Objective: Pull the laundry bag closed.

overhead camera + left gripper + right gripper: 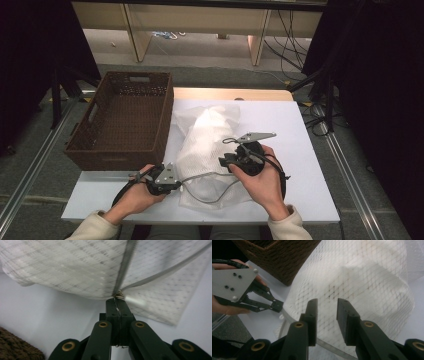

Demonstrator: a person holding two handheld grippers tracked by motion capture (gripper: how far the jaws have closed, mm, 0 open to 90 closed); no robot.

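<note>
hands: both come in from the bottom of the high view in pale sleeves, each wrapped around a set of tongs, near the front edge of the table [310, 145].
left tongs: the left tongs [176, 183] lie low and roughly level just beside the bag's front left corner; their jaws are pressed together on the zipper pull [119, 294], pinching it where the two grey zipper lines meet.
right tongs: the right tongs [225, 161] sit higher, tilted toward the middle of the bag, with the grey plate on top; their jaws are spread with a clear gap, hovering just over the mesh, gripping nothing.
bag: the white mesh laundry bag [207, 145] lies in the middle of the table, lumpy with something white inside, its grey zipper [205, 197] curving along the front.
basket: a brown woven basket [120, 120] stands at the left side of the table, just beside the bag and close behind the left hand [137, 192].
surroundings: dark curtains on both sides, cables on the floor beyond the table.
</note>
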